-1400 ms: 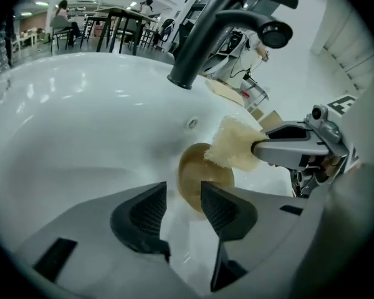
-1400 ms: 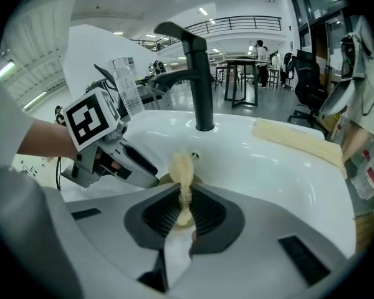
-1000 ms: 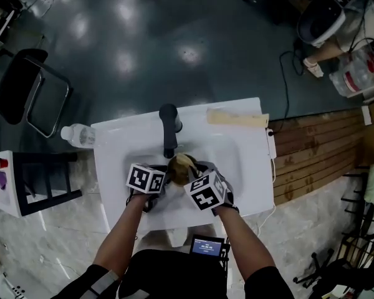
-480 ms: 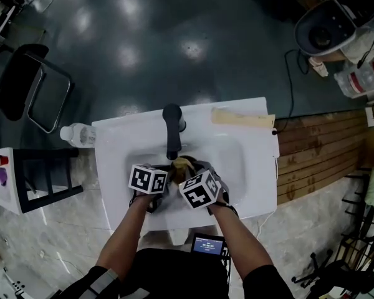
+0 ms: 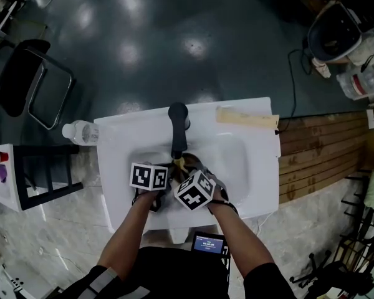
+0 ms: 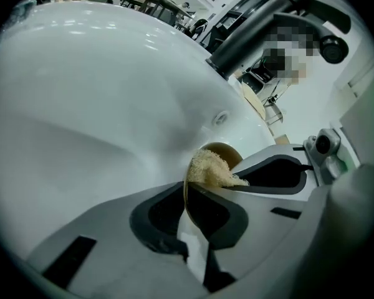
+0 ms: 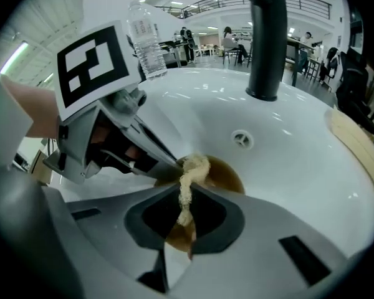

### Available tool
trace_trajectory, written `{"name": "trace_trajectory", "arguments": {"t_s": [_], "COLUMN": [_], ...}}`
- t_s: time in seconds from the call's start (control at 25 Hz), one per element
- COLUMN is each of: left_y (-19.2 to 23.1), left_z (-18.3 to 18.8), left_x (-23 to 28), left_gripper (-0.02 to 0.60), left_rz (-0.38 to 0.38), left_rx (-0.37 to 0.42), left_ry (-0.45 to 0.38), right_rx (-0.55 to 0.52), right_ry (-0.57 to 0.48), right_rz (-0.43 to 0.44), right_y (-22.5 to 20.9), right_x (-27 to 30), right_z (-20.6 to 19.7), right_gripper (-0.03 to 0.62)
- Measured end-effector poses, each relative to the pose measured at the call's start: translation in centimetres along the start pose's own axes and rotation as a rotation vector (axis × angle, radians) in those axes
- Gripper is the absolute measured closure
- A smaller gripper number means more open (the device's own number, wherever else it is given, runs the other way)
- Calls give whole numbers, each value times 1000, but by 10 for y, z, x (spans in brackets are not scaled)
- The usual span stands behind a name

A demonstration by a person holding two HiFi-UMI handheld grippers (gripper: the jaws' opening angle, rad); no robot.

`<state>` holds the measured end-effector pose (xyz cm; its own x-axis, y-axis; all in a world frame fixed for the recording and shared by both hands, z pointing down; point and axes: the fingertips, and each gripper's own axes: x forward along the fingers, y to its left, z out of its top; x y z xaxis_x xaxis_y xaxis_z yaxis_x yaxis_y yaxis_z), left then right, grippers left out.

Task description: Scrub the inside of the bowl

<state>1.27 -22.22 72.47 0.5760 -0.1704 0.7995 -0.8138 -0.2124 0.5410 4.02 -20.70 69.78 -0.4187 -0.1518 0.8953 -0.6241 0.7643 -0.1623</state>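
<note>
In the sink [image 5: 252, 161] lay the bowl [image 7: 230, 176]. The left gripper [image 6: 187, 192] had just been closing and clamped its rim. The right gripper [image 7: 186, 187] pinched a scrubber [image 7: 193, 166] at its mouth (scrubbing apparently barely begun, most remaining).

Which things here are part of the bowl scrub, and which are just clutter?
In the job:
- bowl, its rim between the jaws of the left gripper, which have just been closing on it
- scrubber, clamped in the right gripper
- sink, with the bowl in its basin

Lying about:
- faucet
- water bottle
- tan board on the sink's rim
- chair
</note>
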Motion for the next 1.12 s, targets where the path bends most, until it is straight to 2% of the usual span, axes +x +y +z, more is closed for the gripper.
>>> {"name": "trace_trajectory", "arguments": {"t_s": [0.08,0.32,0.44,0.6,0.8,1.12], "left_y": [0,3,3,3,5,4], "left_z": [0,2,1,0,1,3], "left_x": [0,-4,-5,-4,-4,-5], "left_gripper": [560,565,565,565,565,565], "left_rz": [3,-13,-18,-24,-27,-15], "left_rx": [-10,-59,-62,-59,-52,-2], "left_ry": [2,-12,-14,-9,-6,8], "right_rx": [-28,-62,-47,-61,-118,-167], "right_ry": [3,-33,-43,0,36,67], "right_rz": [26,187,262,326,321,206], "right_y": [8,34,38,42,40,19], "right_x": [4,7,4,-2,-11,-21], "right_z": [1,3,1,-10,-18,-28], "right_gripper": [553,553,553,553,553,553]}}
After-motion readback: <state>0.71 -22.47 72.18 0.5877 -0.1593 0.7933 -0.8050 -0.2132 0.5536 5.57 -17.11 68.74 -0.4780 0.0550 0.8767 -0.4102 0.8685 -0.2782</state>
